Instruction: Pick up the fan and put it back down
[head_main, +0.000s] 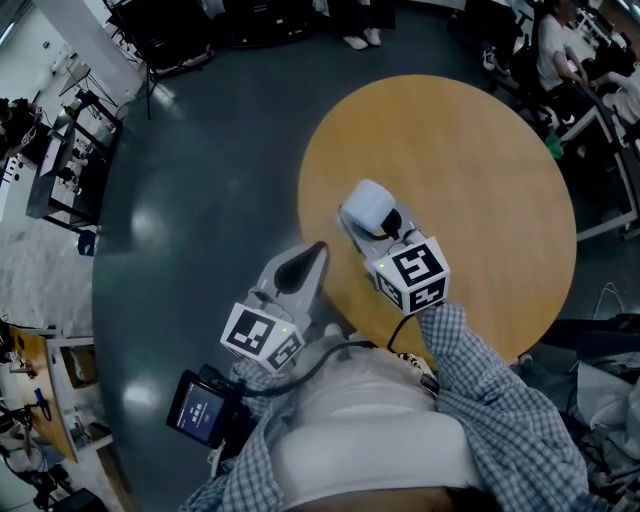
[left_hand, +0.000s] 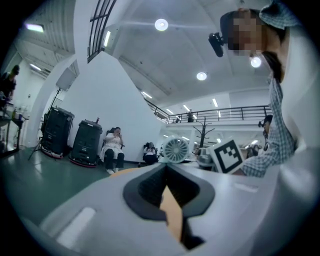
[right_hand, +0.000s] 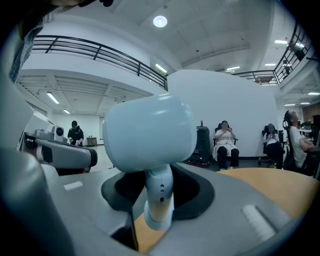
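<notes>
Pale blue plastic fan (right_hand: 147, 132) with a smooth, rounded head and a slim white stem is up in the right tool (right_hand: 159, 186). The two grey jaws are closed partway on that stem, with the dark padded recess hugging it on both sides. The head bulges above the jaws, and the stem's blunt end shows below them, apparently clear of the wood.

From the head view, the fan hangs over the round, matte wooden worktop (head_main: 480, 160), just inside its near-left edge. The right forearm, in a checked sleeve (head_main: 480, 370), reaches forward from the body with the tool pointing out and slightly down. Its marker cube (head_main: 415, 275) faces up.

The left tool (head_main: 318, 252) is held lower and nearer the body, roughly level, its tip at the worktop's left edge and its body over the dark glossy floor (head_main: 200, 200). Its jaws are drawn together to a point with nothing between them. From the left gripper view, the fan's round ribbed grille shows side-on.
</notes>
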